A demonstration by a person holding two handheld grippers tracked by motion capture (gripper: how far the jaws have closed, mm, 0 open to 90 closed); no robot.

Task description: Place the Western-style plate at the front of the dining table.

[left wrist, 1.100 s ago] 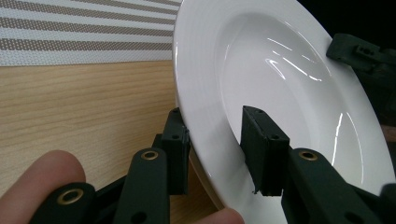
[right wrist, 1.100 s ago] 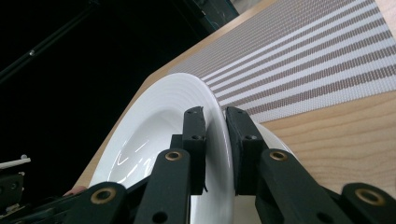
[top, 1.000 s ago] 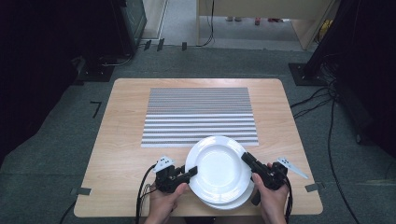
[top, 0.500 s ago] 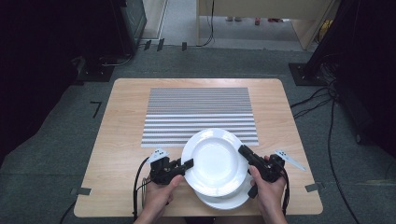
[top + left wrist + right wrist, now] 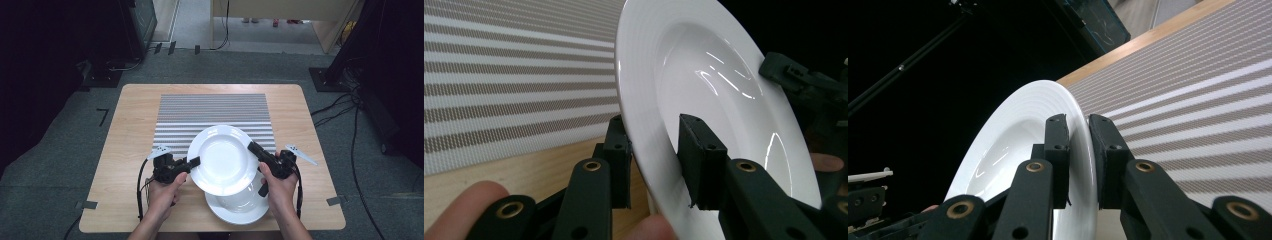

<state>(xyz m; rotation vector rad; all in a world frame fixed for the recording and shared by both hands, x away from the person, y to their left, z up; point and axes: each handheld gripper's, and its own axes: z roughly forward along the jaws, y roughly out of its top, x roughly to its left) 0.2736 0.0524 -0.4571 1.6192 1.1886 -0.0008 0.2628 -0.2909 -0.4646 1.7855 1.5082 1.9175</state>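
A white deep plate hangs above the table, tilted, held at both sides. My left gripper has the plate's left rim between its jaws, which have just been closing on it. In the left gripper view the plate sits between the two pads of that gripper. My right gripper is shut on the right rim. The right gripper view shows this gripper pinching the plate's thin edge. A second white plate lies on the table below, partly covered by the held one.
A grey striped mat covers the middle and far part of the wooden table. The lifted plate's far edge overlaps the mat's near edge. Cables trail from both grippers. Dark equipment and floor cables surround the table.
Both hands have raised the upper plate and carried it away from the person toward the mat. More of the lower plate now shows beneath it.
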